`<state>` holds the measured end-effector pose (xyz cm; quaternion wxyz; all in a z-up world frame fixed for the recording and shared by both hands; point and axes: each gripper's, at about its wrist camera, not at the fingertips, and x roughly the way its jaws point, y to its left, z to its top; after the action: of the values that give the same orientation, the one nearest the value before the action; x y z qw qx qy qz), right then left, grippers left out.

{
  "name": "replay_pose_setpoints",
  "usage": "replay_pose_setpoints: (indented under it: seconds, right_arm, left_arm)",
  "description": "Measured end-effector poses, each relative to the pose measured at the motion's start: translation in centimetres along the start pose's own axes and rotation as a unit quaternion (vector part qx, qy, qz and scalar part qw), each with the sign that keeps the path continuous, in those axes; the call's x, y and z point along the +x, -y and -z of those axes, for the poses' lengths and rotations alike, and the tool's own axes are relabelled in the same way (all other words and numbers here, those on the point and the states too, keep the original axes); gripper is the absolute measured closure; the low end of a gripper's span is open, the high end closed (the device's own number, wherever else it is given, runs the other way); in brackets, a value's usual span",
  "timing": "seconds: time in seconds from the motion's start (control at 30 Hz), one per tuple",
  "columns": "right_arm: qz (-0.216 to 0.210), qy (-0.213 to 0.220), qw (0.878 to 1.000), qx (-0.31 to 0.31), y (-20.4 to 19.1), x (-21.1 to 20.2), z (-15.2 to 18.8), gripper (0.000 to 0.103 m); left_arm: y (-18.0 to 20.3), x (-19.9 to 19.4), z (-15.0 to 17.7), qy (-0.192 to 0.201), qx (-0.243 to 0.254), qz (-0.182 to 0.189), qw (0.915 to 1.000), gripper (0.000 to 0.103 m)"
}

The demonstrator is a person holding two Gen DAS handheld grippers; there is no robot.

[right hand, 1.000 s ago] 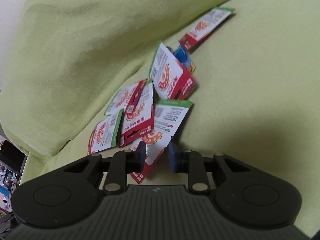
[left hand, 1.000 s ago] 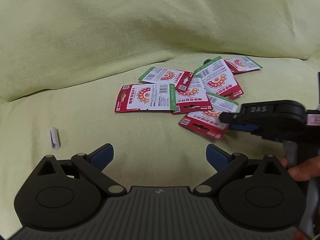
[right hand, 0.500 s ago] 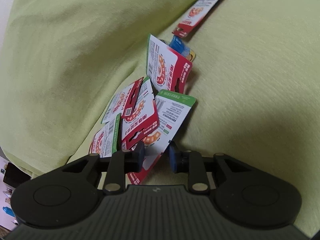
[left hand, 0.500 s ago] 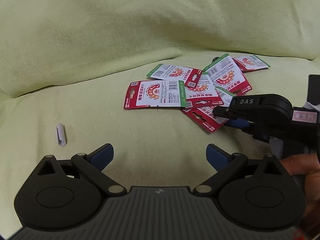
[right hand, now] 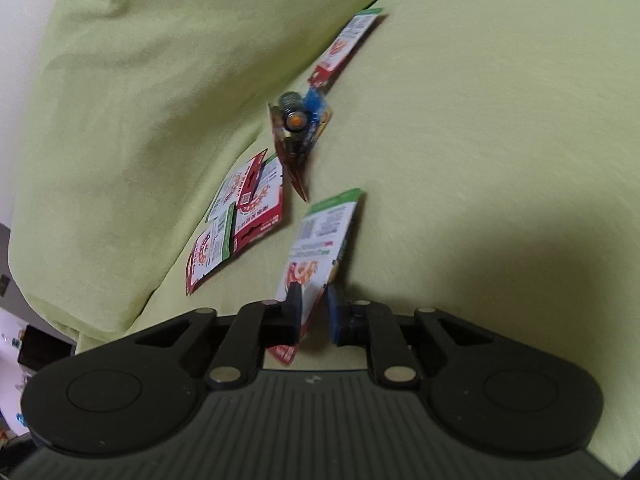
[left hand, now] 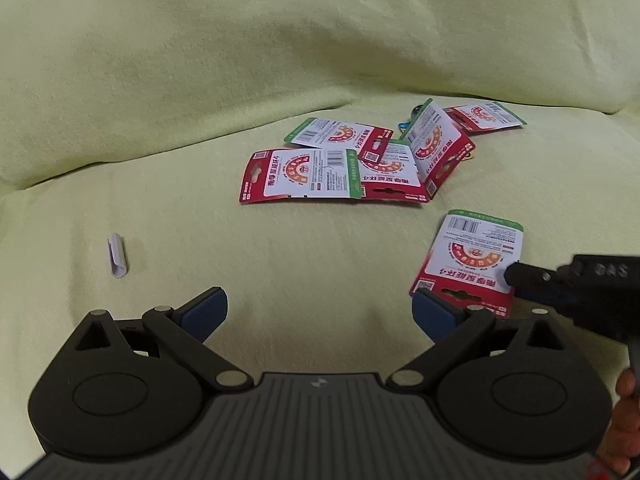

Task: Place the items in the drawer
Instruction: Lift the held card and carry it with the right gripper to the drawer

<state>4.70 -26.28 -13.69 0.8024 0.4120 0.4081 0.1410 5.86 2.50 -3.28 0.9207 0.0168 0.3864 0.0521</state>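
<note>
Several red, white and green battery packs (left hand: 344,160) lie in a loose heap on a yellow-green cushioned seat (left hand: 280,264). My right gripper (right hand: 314,312) is shut on one battery pack (right hand: 320,240) and holds it lifted clear of the heap; in the left wrist view this pack (left hand: 472,256) hangs at the right, pinched by the right gripper (left hand: 516,280). One pack (right hand: 298,136) in the heap stands tilted on edge, its batteries showing. My left gripper (left hand: 320,310) is open over bare seat, nothing between its fingers. No drawer is in view.
A small white tube-like piece (left hand: 117,256) lies on the seat at the left. The padded backrest (left hand: 280,40) rises behind the heap. A hand (left hand: 626,408) holds the right gripper. Dark furniture (right hand: 40,348) shows beyond the seat's left edge.
The right gripper has pulled one pack out of the heap and back toward the near right. A pack in the heap tipped up on edge. The left gripper stayed open.
</note>
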Motion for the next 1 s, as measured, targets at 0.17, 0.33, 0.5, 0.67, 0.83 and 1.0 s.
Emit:
replay_pose_setpoints:
  seconds: [0.17, 0.33, 0.5, 0.67, 0.83, 1.0]
  right_arm:
    - [-0.010, 0.017, 1.000, -0.006, -0.6, 1.7, 0.6, 0.070]
    - [-0.010, 0.011, 1.000, -0.010, -1.1, 4.1, 0.6, 0.088]
    - [-0.032, 0.019, 0.999, 0.021, -0.4, 2.7, 1.1, 0.095]
    - [-0.037, 0.024, 0.998, 0.041, -0.1, -0.3, 1.4, 0.098]
    - [-0.042, 0.039, 0.996, 0.064, 0.3, -4.0, 2.1, 0.098]
    - [-0.039, 0.064, 0.994, 0.082, 0.6, -8.4, 3.1, 0.098]
  left_arm:
    - [0.1, 0.0, 0.1, -0.008, -0.003, -0.001, 1.0000, 0.004]
    - [-0.1, 0.1, 0.2, -0.016, 0.003, -0.005, 0.9999, 0.004]
    - [-0.2, -0.2, 0.6, -0.024, 0.013, 0.000, 0.9996, 0.004]
    - [0.2, -1.7, 0.9, -0.022, 0.022, 0.020, 0.9993, 0.004]
    - [1.1, -3.5, 1.5, -0.021, 0.039, 0.042, 0.9981, 0.004]
    - [2.5, -5.3, 2.3, -0.031, 0.054, 0.084, 0.9945, 0.004]
